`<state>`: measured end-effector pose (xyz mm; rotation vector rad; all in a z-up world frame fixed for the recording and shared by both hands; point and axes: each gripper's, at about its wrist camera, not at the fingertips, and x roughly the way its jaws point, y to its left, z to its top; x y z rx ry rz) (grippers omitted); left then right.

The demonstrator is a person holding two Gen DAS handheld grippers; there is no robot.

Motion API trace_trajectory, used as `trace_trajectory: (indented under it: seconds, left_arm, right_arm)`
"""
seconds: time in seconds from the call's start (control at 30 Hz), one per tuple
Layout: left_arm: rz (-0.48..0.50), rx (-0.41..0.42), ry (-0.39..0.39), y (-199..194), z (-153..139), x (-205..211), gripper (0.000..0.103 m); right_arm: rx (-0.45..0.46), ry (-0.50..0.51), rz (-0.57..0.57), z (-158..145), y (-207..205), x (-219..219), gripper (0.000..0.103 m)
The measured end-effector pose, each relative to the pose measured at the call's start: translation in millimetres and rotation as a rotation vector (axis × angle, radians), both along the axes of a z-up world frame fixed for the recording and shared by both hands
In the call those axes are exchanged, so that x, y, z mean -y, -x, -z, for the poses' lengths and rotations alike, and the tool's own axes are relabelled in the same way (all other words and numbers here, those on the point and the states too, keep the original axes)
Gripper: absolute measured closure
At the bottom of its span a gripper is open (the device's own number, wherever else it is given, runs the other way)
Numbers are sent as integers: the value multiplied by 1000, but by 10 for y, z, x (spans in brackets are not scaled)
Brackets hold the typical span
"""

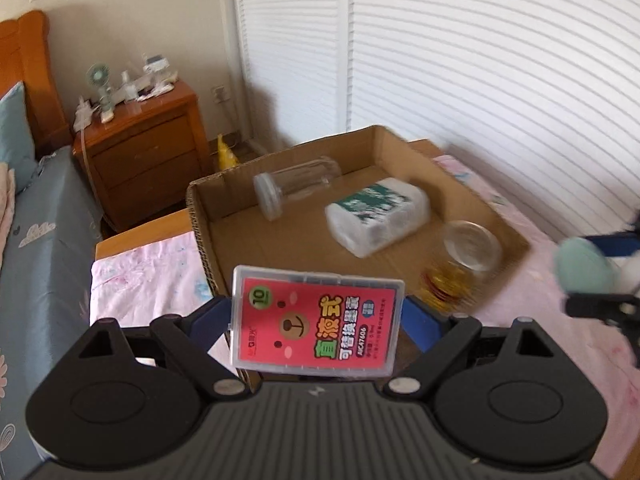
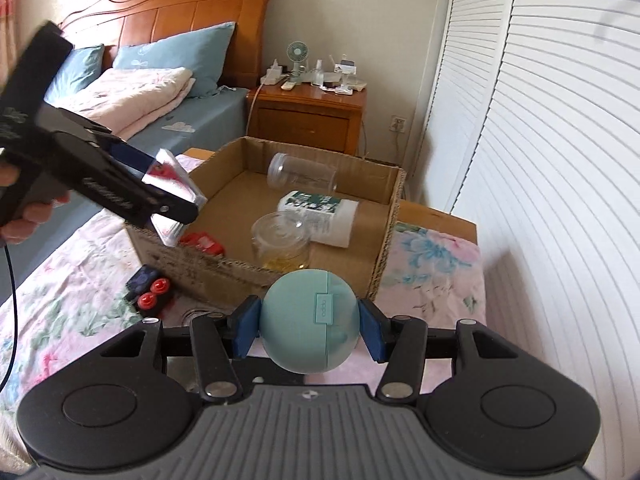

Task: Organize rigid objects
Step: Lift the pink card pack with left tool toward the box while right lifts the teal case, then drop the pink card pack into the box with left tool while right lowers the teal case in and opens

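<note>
- Flat clear-plastic refill case (image 1: 316,322), red label, is clamped by left gripper (image 1: 318,320).
- Smooth teal round case (image 2: 310,322) is pinched by right gripper (image 2: 308,326).
- Corrugated cardboard box (image 2: 390,216) is seen at 12 o'clock.

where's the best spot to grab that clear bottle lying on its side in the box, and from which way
Take the clear bottle across the middle of its round body, coming from straight above with the tongs spanning its width. It lies on its side near the back wall of the cardboard box, capped end to the left, so the ends are harder to reach.
</note>
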<state>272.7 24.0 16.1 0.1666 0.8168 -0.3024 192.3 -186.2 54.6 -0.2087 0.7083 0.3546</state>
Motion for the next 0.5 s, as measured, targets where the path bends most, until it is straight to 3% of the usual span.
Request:
trace_trajectory:
  seconds: [0.23,0.37,0.5]
  left_arm:
    - [-114,17,17,-305,105,-78,10]
    - [-115,11,41,-135,64,-113,8]
    - [-90,-1,4,168,39,-69,8]
  right_arm:
    - [-9,5,31,-11,-166,68,45]
    - [-14,-8,38,-15,-261,105,45]
    - [-21,-22,41,-4,-397,115,45]
